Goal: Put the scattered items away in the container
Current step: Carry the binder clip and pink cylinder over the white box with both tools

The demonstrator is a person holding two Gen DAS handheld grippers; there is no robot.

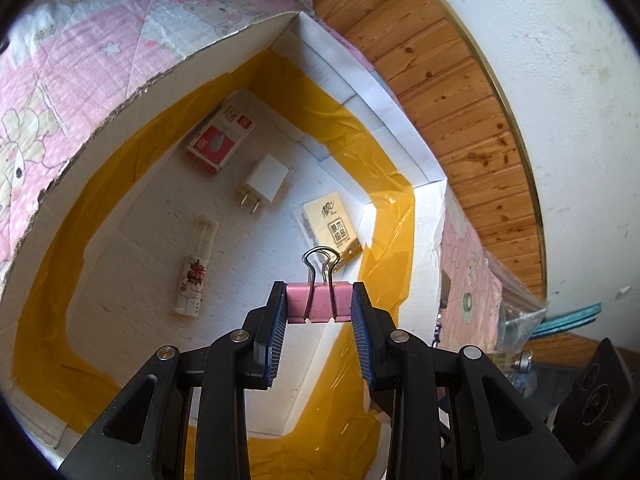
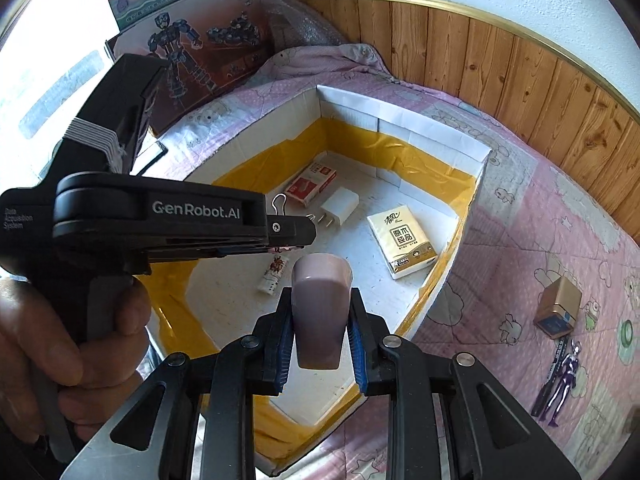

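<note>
The container is a white foam box (image 1: 430, 216) with yellow tape, also in the right wrist view (image 2: 452, 136). My left gripper (image 1: 319, 304) is shut on a pink binder clip (image 1: 316, 304) and holds it above the box floor. My right gripper (image 2: 320, 320) is shut on a pale mauve block (image 2: 318, 312) over the box's near side. In the box lie a red-white carton (image 1: 222, 136), a white charger plug (image 1: 262, 182), a yellow tissue pack (image 1: 330, 228) and a white tube (image 1: 196, 268). The left gripper body (image 2: 168, 216) shows in the right wrist view.
The box sits on a pink quilt (image 2: 520, 240) beside a wood-panelled wall (image 2: 520, 80). On the quilt to the right lie a small brown box (image 2: 558, 306), a purple figure (image 2: 560, 384) and a green tape roll (image 2: 626, 330). A toy box (image 2: 192, 40) stands behind.
</note>
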